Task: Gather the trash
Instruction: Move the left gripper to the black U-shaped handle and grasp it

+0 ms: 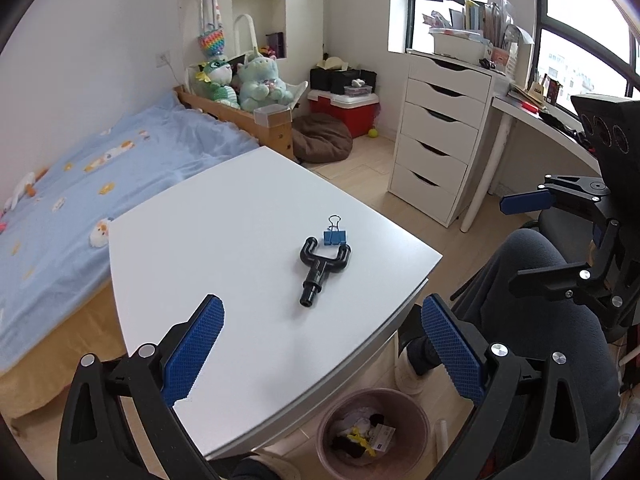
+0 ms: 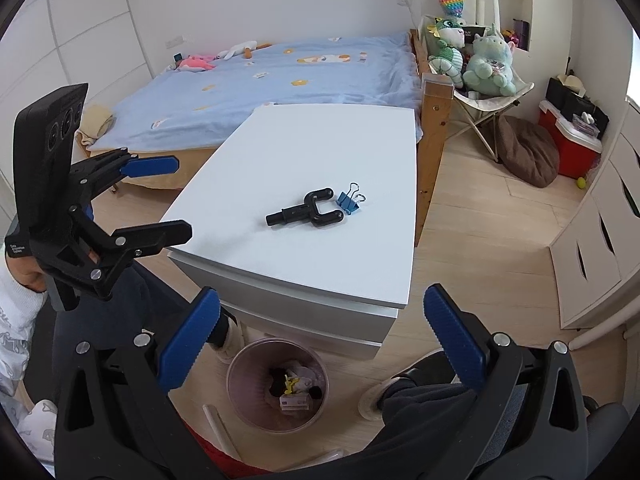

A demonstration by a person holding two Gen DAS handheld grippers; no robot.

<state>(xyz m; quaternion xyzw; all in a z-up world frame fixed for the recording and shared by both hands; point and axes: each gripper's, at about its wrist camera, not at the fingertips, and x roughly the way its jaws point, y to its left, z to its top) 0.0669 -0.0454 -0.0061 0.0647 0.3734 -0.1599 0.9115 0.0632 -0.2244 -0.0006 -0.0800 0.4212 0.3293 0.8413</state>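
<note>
Both hand-held grippers held above the near edge of the white desk (image 1: 224, 216), nothing between the pads. Left hand-held gripper (image 1: 322, 354) — fingers spread wide, empty. Right hand-held gripper (image 2: 322, 340) — likewise wide open, empty; in the left wrist view it shows at the far right, over the person's knee.

On the desk: a black Y-shaped plastic fitting (image 1: 320, 264) lying flat, and a blue binder clip (image 1: 334, 236) just beside its forked end, possibly touching — cannot tell. Both sit well ahead of either gripper, toward the right side of the desk top in the left wrist view.

On the floor under the near desk edge, a pinkish bin (image 1: 374, 432), upright, holding crumpled paper, a yellow scrap and dark bits. In the right wrist view the bin (image 2: 278, 388) lies below and between that gripper's fingers.

Bed with blue cover beyond the desk.
</note>
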